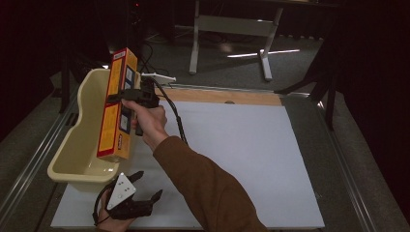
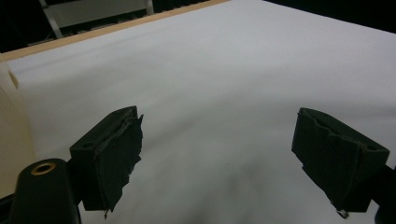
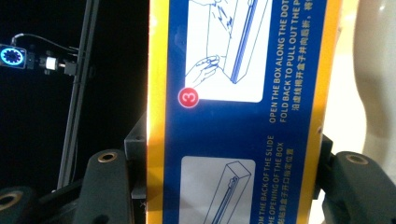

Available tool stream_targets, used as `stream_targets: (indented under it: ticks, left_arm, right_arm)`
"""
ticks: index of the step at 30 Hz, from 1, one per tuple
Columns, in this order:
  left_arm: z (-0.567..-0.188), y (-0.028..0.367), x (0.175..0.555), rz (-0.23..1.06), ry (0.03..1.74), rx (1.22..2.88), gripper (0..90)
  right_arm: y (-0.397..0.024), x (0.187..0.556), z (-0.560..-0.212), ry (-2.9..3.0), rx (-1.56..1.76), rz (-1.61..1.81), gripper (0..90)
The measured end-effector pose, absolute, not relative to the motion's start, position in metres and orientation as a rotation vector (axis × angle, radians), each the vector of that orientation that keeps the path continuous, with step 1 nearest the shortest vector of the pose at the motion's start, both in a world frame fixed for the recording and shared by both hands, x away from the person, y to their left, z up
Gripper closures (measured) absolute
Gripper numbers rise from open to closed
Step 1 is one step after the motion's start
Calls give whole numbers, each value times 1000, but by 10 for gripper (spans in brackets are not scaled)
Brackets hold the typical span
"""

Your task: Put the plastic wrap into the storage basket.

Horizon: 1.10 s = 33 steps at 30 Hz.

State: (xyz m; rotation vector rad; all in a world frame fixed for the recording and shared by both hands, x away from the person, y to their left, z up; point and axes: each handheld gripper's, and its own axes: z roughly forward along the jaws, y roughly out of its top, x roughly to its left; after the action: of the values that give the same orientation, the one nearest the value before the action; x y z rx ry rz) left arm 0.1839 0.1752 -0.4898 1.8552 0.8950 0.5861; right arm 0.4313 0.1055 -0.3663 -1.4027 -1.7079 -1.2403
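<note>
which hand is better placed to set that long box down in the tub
Right. The right gripper is already shut on the yellow box, held over the cream tub. The left gripper rests open and empty on the table.

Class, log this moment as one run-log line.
right gripper: shut on long box above cream bin | left gripper: open over white mat

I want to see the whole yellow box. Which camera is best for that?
The high view: it shows the whole yellow box held in the right gripper over the cream tub. The right gripper view shows a close-up of its blue printed side. The left gripper view looks at the white table.
</note>
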Motion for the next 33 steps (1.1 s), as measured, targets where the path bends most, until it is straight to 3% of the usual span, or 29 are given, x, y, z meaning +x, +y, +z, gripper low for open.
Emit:
stream_targets:
  ticks: [33]
  left_arm:
    - [-490,175,185,578,901,1851,158]
  right_arm:
    - [133,404,-391,-1730,-1529,-1282,392]
